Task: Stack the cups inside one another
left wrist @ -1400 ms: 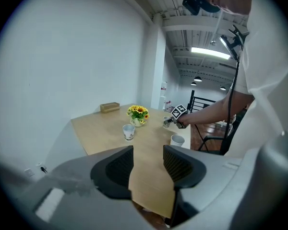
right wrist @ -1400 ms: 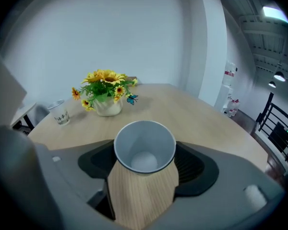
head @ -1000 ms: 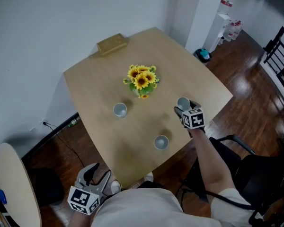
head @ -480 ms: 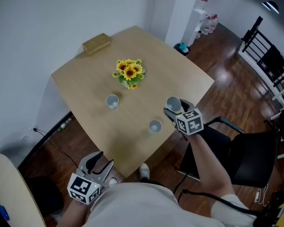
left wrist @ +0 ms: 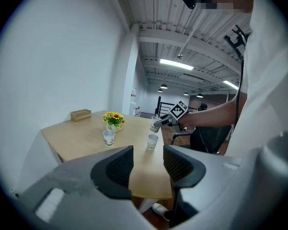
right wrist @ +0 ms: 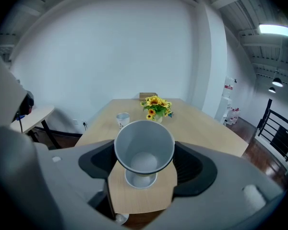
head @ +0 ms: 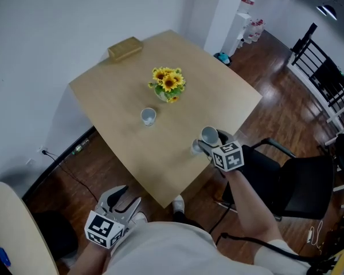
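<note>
The black two-jaw left gripper (left wrist: pixel 148 169) is held low, off the near edge of the light wooden table (head: pixel 120 102), its jaws apart with nothing between them. 1 small white paper cup (head: pixel 148 116) is stood just beside the vase of yellow sunflowers (head: pixel 168 83). Further right, a 2nd white paper cup (right wrist: pixel 144 145) is clamped between the jaws of the right gripper (right wrist: pixel 145 163), just above a 3rd cup (right wrist: pixel 140 180) stood near the table's edge
</note>
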The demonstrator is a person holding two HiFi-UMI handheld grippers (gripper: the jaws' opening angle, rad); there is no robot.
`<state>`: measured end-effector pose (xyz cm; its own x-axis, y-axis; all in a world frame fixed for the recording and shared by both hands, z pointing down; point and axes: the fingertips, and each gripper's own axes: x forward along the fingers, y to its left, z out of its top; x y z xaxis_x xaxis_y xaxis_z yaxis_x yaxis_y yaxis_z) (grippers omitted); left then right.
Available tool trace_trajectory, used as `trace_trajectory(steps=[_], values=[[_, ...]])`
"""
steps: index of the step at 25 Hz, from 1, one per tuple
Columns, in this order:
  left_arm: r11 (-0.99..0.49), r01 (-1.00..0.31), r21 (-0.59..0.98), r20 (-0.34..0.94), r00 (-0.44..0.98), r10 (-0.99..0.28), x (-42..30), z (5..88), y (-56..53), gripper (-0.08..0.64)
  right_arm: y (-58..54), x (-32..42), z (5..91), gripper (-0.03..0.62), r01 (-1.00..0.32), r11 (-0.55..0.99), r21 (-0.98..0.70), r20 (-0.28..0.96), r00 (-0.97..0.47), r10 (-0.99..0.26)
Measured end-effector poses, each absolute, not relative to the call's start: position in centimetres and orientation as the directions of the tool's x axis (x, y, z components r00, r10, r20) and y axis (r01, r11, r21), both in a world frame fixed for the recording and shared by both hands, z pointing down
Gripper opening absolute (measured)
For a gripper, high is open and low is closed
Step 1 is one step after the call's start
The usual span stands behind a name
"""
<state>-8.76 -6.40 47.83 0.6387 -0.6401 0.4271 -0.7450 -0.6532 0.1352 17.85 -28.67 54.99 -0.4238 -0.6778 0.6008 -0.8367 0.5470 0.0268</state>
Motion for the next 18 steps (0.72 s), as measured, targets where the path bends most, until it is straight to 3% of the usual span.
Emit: trace_trajectory(steps=[11,18], values=[[-0.619,-0.774,0.131,0.463,0.6,-0.652,-13.2,48.5,-4.5,0.207,-28.2,17.6,60.8,0.371,-0.869,0.493,0.031,0.648,-0.359,-0.672],[-0.621,-0.772,0.137,0.458,0.605,-0.651,-13.3,48.7,-4.7,0.209,-27.9,17.7,60.7,0.413,-0.872,0.488,0.023,0.643,-0.361,-0.675]])
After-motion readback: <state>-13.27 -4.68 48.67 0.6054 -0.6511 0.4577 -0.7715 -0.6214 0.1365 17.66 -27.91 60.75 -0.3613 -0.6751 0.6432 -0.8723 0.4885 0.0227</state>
